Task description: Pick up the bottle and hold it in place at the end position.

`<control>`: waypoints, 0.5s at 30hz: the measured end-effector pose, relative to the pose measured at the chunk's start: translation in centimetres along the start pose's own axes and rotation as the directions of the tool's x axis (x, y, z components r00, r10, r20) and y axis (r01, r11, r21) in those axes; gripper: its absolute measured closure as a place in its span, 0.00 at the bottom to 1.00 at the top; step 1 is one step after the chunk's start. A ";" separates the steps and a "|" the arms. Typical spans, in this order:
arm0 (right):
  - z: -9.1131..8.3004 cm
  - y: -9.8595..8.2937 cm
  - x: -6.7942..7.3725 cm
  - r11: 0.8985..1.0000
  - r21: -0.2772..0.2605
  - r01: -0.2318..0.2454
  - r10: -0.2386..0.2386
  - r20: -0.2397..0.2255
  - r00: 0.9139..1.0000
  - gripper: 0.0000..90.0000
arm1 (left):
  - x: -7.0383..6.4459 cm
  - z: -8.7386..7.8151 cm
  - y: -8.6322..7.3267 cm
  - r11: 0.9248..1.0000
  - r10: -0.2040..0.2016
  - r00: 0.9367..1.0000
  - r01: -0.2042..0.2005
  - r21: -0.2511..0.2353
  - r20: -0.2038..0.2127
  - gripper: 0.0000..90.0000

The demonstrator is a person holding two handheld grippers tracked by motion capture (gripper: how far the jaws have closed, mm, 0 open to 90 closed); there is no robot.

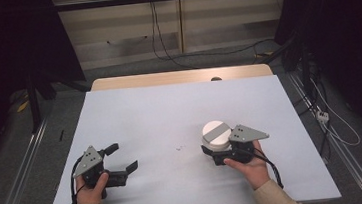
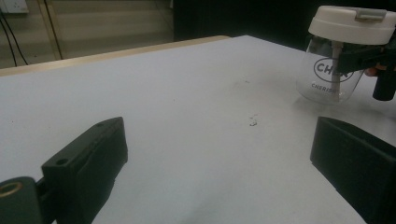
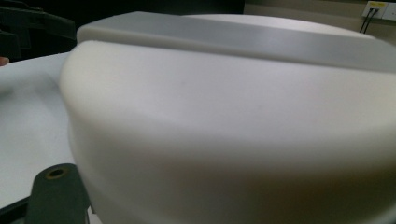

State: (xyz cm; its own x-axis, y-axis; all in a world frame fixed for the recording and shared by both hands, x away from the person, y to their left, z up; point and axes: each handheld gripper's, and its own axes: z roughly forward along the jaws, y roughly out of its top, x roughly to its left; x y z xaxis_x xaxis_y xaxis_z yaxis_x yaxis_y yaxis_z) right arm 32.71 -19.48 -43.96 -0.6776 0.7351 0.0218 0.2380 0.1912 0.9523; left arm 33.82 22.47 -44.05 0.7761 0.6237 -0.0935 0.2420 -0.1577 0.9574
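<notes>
Right gripper (image 1: 214, 154) clamps the lidded cup (image 2: 332, 70) upright for steadiness; left gripper (image 1: 122, 159), well left of it, waits with jaws spread.

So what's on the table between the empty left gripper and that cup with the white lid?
Almost nothing: bare white table, apart from a few tiny specks, seen in the left gripper view between the left gripper and the cup.

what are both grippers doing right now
left gripper: open, jaws wide apart, holding nothing.
right gripper: shut on the clear cup with the white lid.
</notes>
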 end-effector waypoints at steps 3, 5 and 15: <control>0.4 0.2 0.1 1.000 0.000 0.002 -0.002 -0.001 1.000 0.20 | 0.0 0.0 0.0 1.000 -0.004 1.000 0.004 -0.003 0.000 0.04; 0.7 0.3 0.1 1.000 0.002 0.000 0.000 -0.002 1.000 0.20 | 0.0 0.0 0.0 1.000 -0.004 1.000 0.004 -0.003 0.000 0.04; 2.1 0.6 0.2 1.000 0.005 0.004 -0.004 -0.009 1.000 0.20 | 0.0 0.0 0.0 1.000 -0.005 1.000 0.005 -0.004 0.003 0.04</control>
State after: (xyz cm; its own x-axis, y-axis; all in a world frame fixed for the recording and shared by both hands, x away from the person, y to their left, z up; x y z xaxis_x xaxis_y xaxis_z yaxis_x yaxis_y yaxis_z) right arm 34.21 -17.86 -44.00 -0.6846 0.7286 0.0208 0.2390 0.1974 0.9508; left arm 33.84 22.44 -44.05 0.7767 0.6220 -0.0995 0.2437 -0.1510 0.9580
